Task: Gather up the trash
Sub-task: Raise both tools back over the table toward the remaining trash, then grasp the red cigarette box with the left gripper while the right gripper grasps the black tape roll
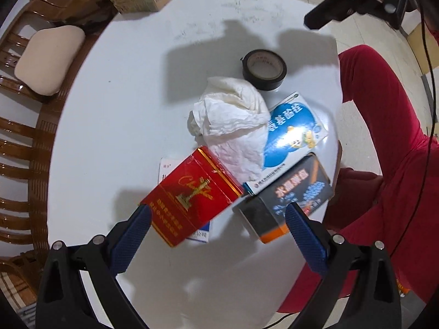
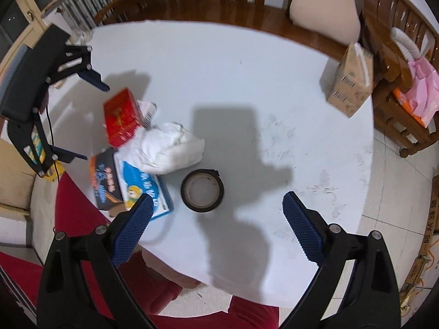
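A crumpled white tissue (image 1: 233, 126) lies on the white round table (image 1: 123, 87) among a red cigarette pack (image 1: 192, 194), a blue-white box (image 1: 290, 137), a dark box with an orange end (image 1: 288, 197) and a black tape roll (image 1: 264, 68). My left gripper (image 1: 218, 213) is open, just before the red pack and dark box. My right gripper (image 2: 218, 205) is open above the tape roll (image 2: 202, 190), with the tissue (image 2: 167, 148), red pack (image 2: 122, 116), blue-white box (image 2: 142, 189) and dark box (image 2: 105, 181) to its left. The left gripper (image 2: 82, 118) shows there too.
A brown cardboard box (image 2: 351, 85) stands at the table's far right edge. Wooden chairs with a beige cushion (image 2: 326, 8) ring the far side. A person in red trousers (image 1: 384, 137) sits at the near edge. A flat white-blue packet (image 1: 199, 234) lies under the red pack.
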